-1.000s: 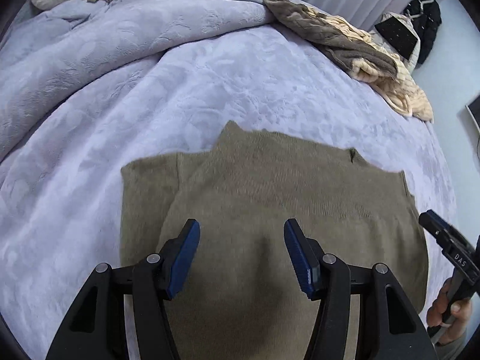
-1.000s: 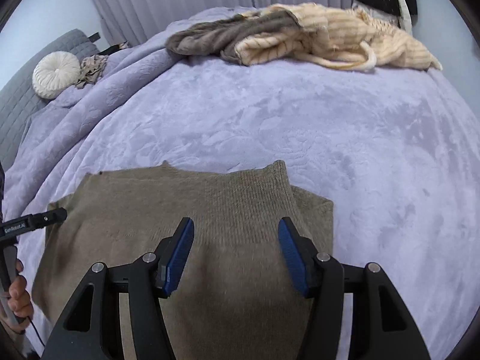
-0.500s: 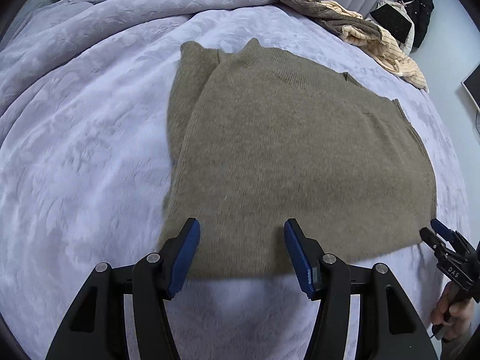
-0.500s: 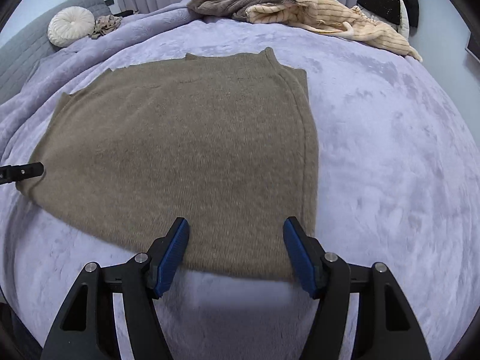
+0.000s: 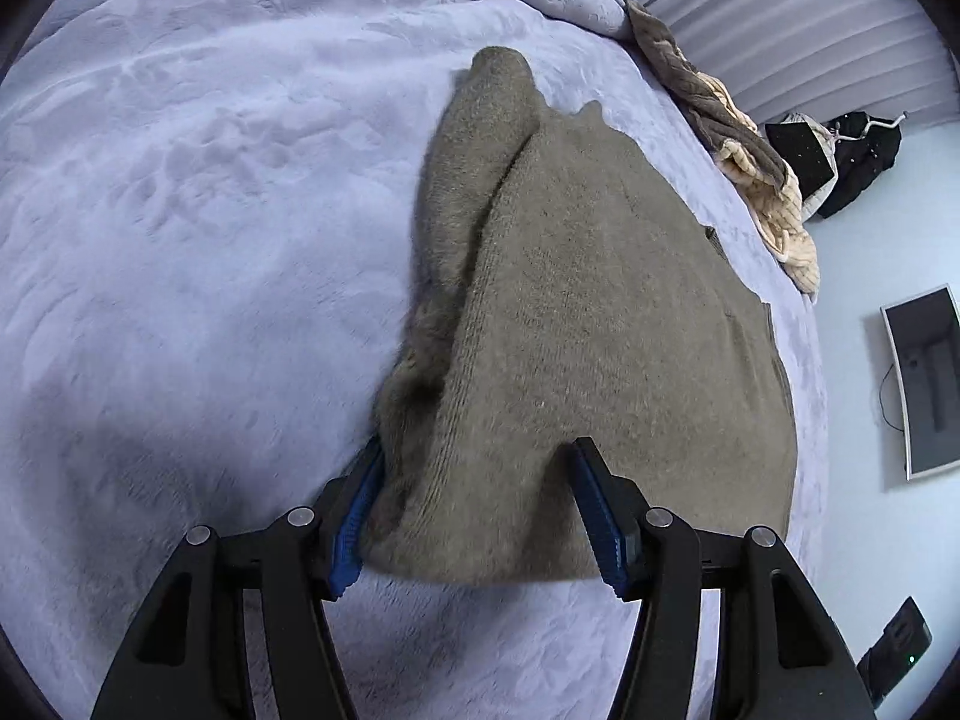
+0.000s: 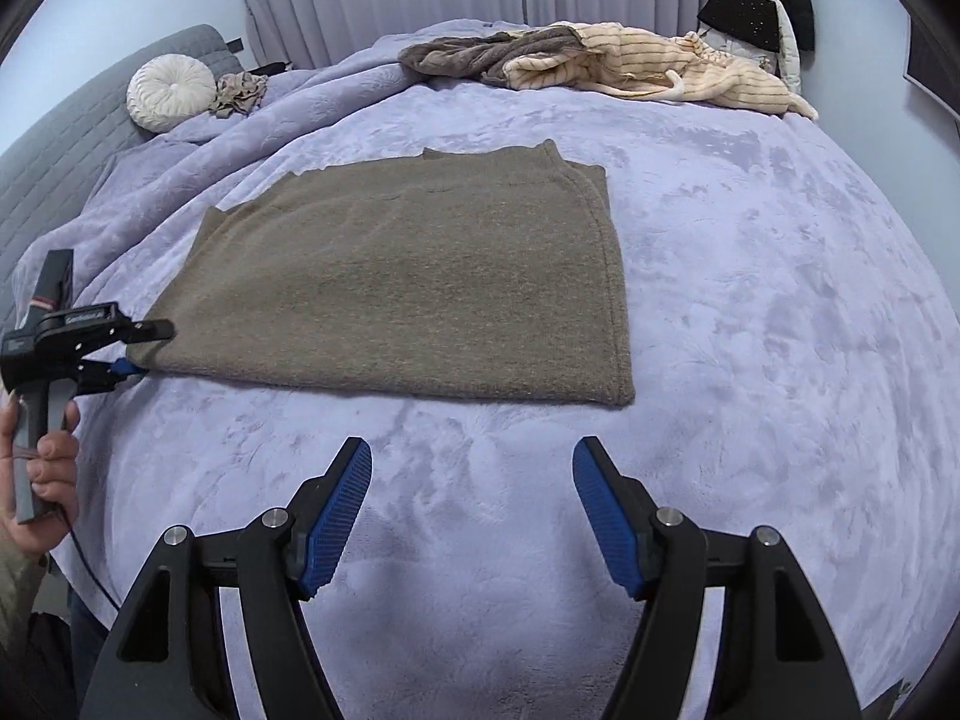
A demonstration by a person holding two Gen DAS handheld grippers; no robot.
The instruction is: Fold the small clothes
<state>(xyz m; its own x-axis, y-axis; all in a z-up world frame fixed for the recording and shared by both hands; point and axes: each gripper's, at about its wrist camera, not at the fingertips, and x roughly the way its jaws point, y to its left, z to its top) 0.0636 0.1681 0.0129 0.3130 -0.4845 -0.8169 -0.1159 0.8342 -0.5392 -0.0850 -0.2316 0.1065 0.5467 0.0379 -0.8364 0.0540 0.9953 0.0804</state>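
1. At far left in the right wrist view, our left gripper (image 6: 141, 348) has its jaws spread around the near left corner of the olive knit garment (image 6: 414, 282), one finger above the fabric and one below. They are not yet clamped, and we judge this is the setup for lifting that corner into a fold.
2. The garment lies flat on the lavender bedspread (image 6: 750, 312), hem toward us, with its left side already doubled under, as the left wrist view shows.
3. Our right gripper (image 6: 474, 510) hovers released over bare bedspread, just short of the hem, holding nothing. We think it waits to take the right corner.
4. A pile of other clothes (image 6: 600, 66) sits at the far edge, well apart.
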